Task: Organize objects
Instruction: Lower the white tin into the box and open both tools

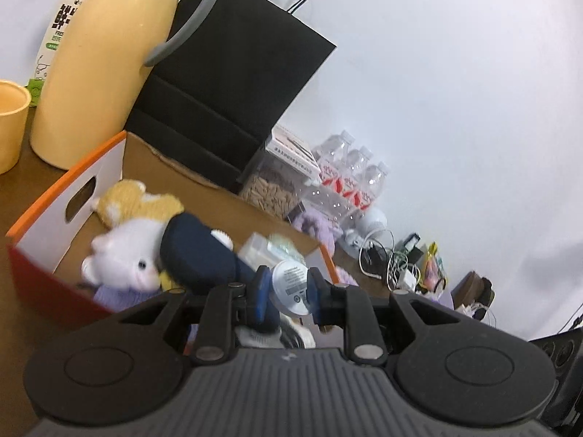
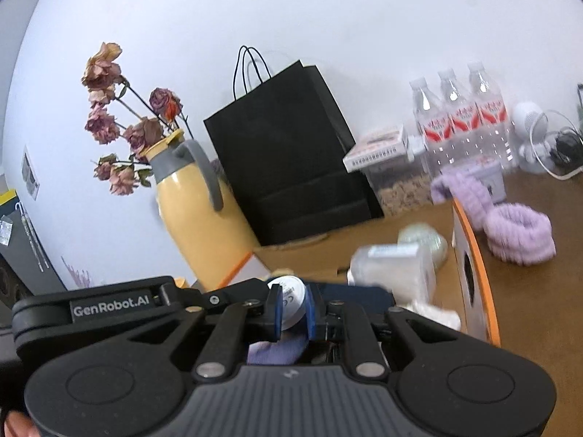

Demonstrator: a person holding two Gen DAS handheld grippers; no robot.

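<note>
A white round puck-shaped device (image 1: 292,286) sits between the blue pads of my left gripper (image 1: 289,291), which is shut on it above an orange-edged cardboard box (image 1: 54,196). The box holds a white plush toy (image 1: 124,255), a yellow plush (image 1: 135,200) and a dark blue object (image 1: 196,251). In the right wrist view the same white device (image 2: 291,298) lies between my right gripper's pads (image 2: 277,307); the right gripper (image 2: 293,309) is shut on it too. The left gripper's black body shows at the left of that view.
A yellow thermos jug (image 1: 105,62), a black paper bag (image 1: 233,83), a yellow cup (image 1: 11,120), and a milk carton (image 1: 62,25) stand behind the box. Water bottles (image 2: 462,116), a clear pellet container (image 1: 273,185), purple fluffy bands (image 2: 517,229), and tangled cables (image 1: 393,258) lie to the right.
</note>
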